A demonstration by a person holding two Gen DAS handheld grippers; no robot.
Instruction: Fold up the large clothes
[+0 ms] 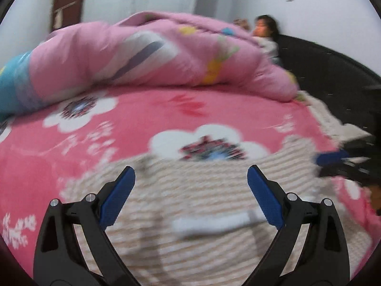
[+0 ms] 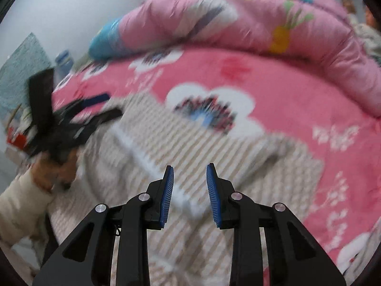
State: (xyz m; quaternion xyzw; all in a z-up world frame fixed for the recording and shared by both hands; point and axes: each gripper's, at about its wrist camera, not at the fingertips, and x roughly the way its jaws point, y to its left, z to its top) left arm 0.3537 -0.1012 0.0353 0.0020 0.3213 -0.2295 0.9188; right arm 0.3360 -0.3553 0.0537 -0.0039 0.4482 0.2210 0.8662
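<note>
A beige striped knit garment (image 1: 195,197) with a white band lies spread on the pink flowered bed cover (image 1: 133,119). My left gripper (image 1: 191,174) is wide open just above it, holding nothing. In the right wrist view the same garment (image 2: 166,143) lies below my right gripper (image 2: 190,174), whose jaws stand partly open with nothing between them. The left gripper (image 2: 78,112) shows blurred at the left of that view, over the garment's edge. The right gripper (image 1: 333,159) shows blurred at the right of the left wrist view.
A rolled pink quilt (image 1: 152,54) lies across the far side of the bed. A child (image 1: 264,33) lies at the far right by a dark headboard (image 1: 333,71). A bottle (image 2: 63,59) and clutter stand off the bed's left side.
</note>
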